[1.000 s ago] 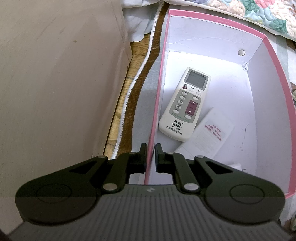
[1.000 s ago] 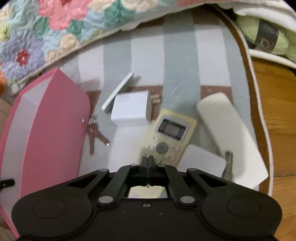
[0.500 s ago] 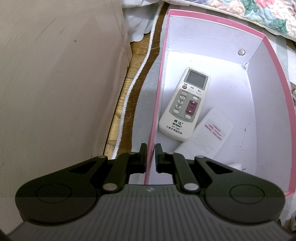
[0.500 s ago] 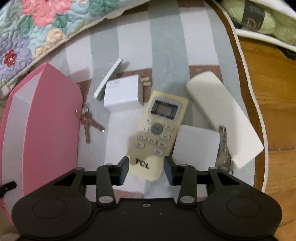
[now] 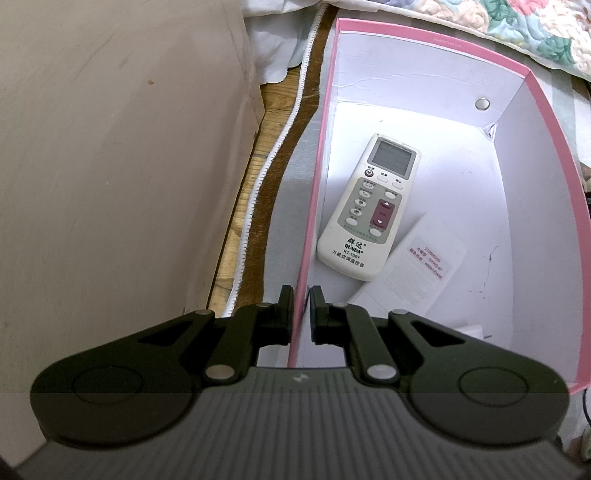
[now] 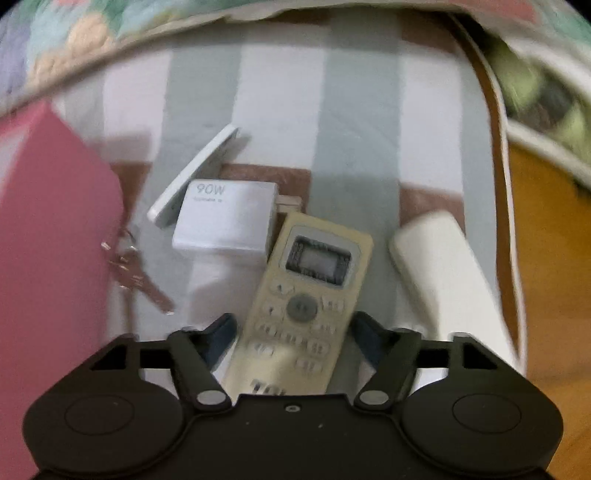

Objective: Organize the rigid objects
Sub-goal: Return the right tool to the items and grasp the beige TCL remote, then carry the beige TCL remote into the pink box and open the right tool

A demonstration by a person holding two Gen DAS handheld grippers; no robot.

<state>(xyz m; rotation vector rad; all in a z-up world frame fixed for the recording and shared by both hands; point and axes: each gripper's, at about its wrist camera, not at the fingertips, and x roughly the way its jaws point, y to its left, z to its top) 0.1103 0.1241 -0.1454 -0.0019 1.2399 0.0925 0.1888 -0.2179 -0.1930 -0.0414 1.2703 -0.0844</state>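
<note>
My left gripper (image 5: 301, 300) is shut on the left wall of a pink box (image 5: 314, 199) with a white inside. A white QUNDA remote (image 5: 371, 206) and a white card (image 5: 417, 269) lie in the box. In the right wrist view my right gripper (image 6: 295, 326) is open, its fingers on either side of a yellowed TCL remote (image 6: 306, 295) lying on the striped mat. The box's pink outer wall (image 6: 51, 258) stands at the left there.
Around the TCL remote lie a white 90W charger (image 6: 225, 218), a thin white slab (image 6: 194, 175), keys (image 6: 136, 277) and a long white case (image 6: 443, 273). A floral quilt (image 6: 110, 33) borders the far side. Wooden floor (image 6: 546, 258) lies right. A beige panel (image 5: 110, 166) stands left of the box.
My right gripper has opened wide and moved down and forward so its fingers straddle the TCL remote. My left gripper has not moved.
</note>
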